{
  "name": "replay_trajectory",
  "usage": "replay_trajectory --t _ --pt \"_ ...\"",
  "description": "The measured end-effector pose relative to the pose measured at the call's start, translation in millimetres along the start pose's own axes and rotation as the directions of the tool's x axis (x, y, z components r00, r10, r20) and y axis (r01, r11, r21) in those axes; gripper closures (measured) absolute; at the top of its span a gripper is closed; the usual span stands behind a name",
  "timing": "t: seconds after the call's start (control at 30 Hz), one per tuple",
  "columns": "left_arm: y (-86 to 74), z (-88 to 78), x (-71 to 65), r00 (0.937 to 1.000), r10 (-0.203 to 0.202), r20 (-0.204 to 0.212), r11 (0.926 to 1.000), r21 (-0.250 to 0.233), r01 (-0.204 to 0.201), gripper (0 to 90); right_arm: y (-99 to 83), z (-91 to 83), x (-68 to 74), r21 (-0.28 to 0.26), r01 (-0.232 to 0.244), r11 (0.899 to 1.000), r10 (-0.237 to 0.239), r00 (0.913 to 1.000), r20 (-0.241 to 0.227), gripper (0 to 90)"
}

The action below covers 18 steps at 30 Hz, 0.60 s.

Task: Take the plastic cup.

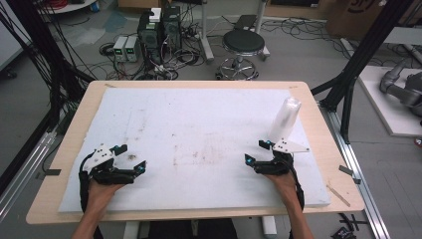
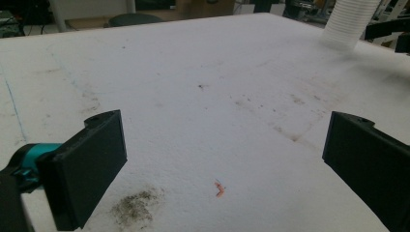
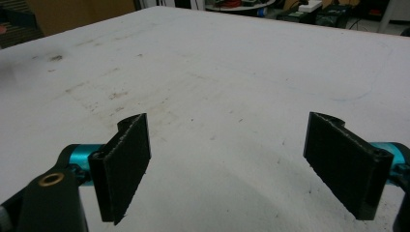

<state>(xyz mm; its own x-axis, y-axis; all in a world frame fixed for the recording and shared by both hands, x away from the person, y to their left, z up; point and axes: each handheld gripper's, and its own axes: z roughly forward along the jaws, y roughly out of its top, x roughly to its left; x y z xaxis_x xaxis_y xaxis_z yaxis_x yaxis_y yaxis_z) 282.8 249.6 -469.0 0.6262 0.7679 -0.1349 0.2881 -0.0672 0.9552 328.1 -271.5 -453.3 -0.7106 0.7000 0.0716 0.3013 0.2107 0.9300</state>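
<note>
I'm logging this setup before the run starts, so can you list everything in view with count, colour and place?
Stack of cups: one, translucent white, upright on the board's right side, beyond the right tongs.
Foam board: one, white, stained, covering the table.
Table: one, light wood.
Stool: one, black, on the floor beyond the table.
Left tongs: one, black, open, near left edge.
Right tongs: one, black, open, near right.
</note>
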Motion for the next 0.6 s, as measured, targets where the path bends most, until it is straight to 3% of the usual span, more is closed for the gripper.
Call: replay_trajectory --t 0.6 --pt "0.1 0.2 0.6 1.0 -0.008 0.0 1.0 0.003 0.008 1.7 0.0 -1.0 -0.1 -0.002 -0.001 1.0 0.001 0.9997 -0.026 16.8"
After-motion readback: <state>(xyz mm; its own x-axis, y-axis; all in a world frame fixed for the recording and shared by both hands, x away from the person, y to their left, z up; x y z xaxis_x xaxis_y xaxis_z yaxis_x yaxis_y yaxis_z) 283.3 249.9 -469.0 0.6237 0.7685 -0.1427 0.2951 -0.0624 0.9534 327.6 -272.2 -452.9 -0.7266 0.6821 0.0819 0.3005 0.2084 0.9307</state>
